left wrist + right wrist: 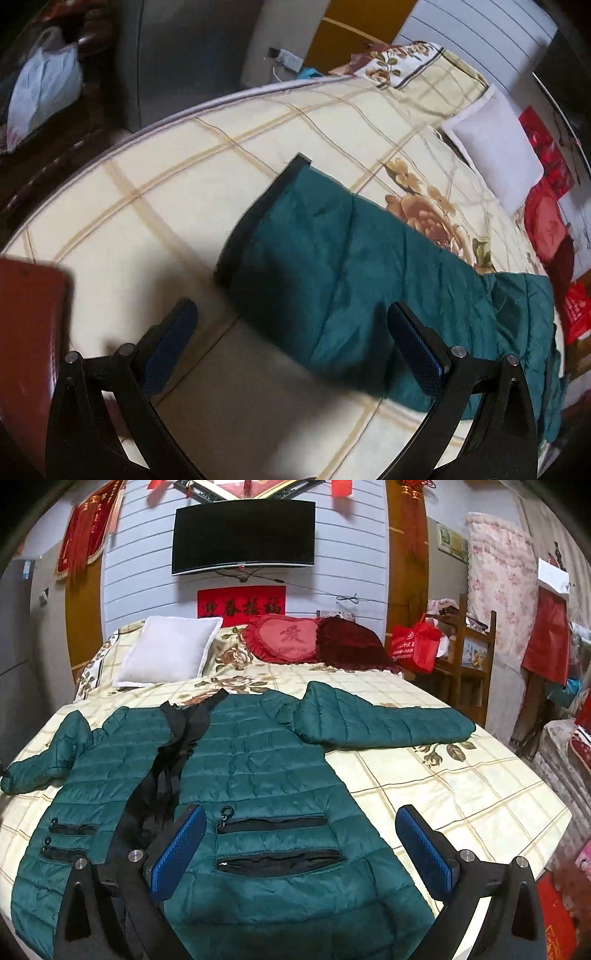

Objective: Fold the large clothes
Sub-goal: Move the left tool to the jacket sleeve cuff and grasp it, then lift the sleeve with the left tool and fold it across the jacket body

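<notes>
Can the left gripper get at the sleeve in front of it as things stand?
Probably yes. The left gripper is open and empty, and the green sleeve lies flat on the bed right ahead, its lower edge already between the jaws. Nothing covers or blocks it.

The jacket [266, 775] lies spread flat across the bed [461, 794], sleeves out to either side. Behind it, a pillow [166, 651] sits left, a heart cushion [284, 638] right, beneath the wall television [243, 535].
</notes>
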Tool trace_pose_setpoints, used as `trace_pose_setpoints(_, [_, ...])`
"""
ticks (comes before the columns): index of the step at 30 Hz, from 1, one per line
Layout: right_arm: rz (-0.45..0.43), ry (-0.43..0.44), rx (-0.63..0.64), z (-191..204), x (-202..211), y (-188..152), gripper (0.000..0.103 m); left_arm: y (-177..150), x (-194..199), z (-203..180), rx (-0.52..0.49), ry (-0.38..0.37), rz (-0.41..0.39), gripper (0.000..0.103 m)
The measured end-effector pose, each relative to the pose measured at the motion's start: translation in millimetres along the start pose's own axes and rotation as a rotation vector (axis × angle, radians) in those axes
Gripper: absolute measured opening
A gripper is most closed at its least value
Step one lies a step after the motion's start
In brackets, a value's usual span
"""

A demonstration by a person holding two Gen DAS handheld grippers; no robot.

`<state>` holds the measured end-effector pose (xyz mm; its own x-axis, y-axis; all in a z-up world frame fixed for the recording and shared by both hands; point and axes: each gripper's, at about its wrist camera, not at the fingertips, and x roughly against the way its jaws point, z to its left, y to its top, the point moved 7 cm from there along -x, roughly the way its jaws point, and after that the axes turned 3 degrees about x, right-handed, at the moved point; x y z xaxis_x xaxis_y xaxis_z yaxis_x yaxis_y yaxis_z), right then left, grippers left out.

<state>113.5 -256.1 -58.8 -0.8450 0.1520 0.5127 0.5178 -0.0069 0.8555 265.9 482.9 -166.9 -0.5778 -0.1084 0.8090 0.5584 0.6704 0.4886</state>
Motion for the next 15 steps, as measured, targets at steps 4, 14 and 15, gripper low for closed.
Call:
trace_pose_setpoints(4, [0.018, -0.004, -0.025, -5, -5, -1, 0.101, 6, -3, -8, 0.026, -0.100, -0.031, 0.058])
trace_pose_setpoints(14, [0.034, -0.009, -0.005, 1, -9, -2, 0.101, 16, 32, -26, -0.029, -0.212, -0.187, 0.015])
trace_pose_setpoints(15, [0.037, -0.010, -0.007, 0, -10, -2, 0.101, 17, 32, -30, -0.041, -0.204, -0.195, 0.015])
